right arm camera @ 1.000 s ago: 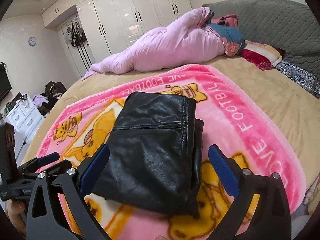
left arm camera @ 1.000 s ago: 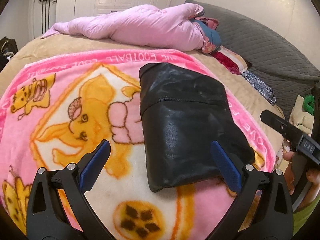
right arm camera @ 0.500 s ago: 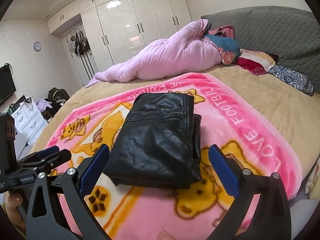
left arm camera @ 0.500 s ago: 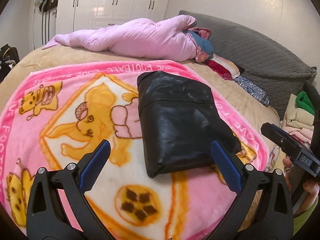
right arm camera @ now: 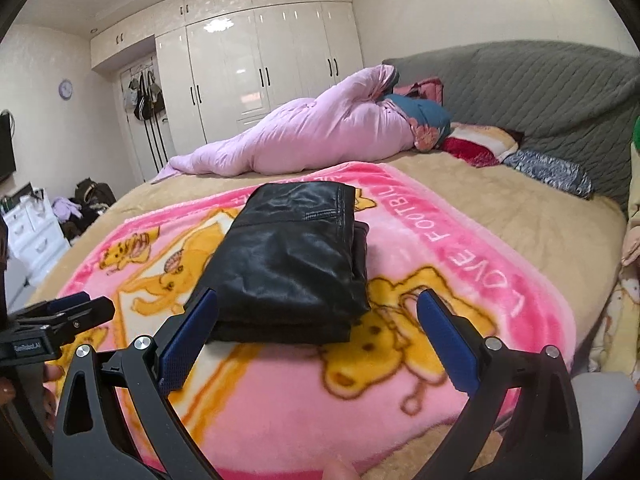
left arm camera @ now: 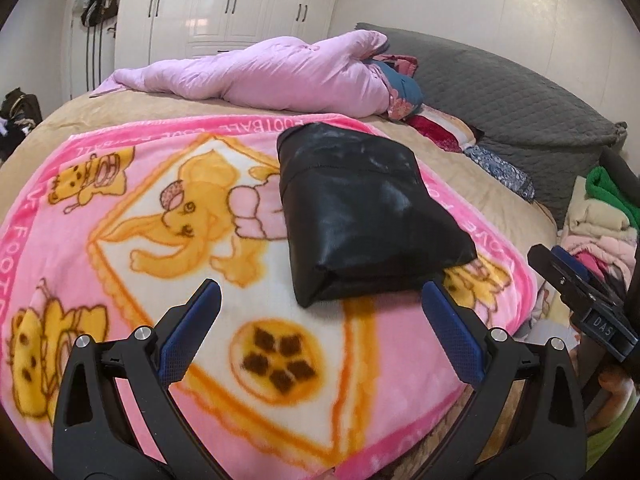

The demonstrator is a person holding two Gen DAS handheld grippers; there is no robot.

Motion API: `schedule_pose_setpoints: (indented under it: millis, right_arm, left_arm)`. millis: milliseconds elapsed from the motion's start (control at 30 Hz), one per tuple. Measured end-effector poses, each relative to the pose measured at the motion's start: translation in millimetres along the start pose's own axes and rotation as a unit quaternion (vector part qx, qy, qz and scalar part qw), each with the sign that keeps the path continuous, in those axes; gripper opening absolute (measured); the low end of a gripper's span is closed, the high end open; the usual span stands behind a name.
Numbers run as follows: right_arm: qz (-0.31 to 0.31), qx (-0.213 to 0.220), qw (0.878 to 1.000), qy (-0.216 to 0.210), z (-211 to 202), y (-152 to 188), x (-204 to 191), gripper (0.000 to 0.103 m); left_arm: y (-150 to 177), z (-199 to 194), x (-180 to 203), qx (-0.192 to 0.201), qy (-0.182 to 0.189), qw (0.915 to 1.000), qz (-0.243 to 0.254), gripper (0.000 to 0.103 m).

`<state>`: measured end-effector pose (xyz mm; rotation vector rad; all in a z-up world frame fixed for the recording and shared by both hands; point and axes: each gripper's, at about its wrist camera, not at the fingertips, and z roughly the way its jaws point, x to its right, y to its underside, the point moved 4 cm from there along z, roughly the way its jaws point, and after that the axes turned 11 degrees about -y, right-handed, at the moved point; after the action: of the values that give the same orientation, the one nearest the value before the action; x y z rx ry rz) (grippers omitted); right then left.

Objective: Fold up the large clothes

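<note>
The folded black jacket (left arm camera: 368, 216) lies on the pink blanket (left arm camera: 120, 184); only the right view shows its stacked edge; both left gripper (left arm camera: 320, 330) and right gripper (right arm camera: 318, 330) gape empty; pink duvet (right arm camera: 312, 140) behind.

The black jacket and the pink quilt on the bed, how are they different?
The black jacket is shiny like leather; the pink quilt looks soft and puffy. The jacket is folded into a neat flat block; the quilt lies bunched in a long roll. The jacket sits on the cartoon blanket; the quilt lies farther back on the tan sheet. Both rest on the bed, and no tongs touch them.
</note>
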<state>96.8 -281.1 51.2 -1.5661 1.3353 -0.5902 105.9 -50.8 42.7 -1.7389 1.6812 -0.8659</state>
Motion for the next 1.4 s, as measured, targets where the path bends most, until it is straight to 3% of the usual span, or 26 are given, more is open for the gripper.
schedule_pose_setpoints:
  millis: [467, 833, 1400]
  right_arm:
    - [0.008, -0.001, 1.0, 0.016, -2, 43, -9, 0.099]
    - [0.011, -0.053, 0.998, 0.023, 20, 74, -7, 0.099]
    - [0.008, -0.052, 0.998, 0.03, 22, 76, -6, 0.099]
  left_arm:
    - [49, 7, -3, -0.016, -0.005, 0.9999, 0.0, 0.094]
    - [55, 20, -7, -0.023, -0.016, 0.9996, 0.004, 0.094]
    - [56, 24, -12, -0.025, -0.031, 0.9992, 0.006, 0.094]
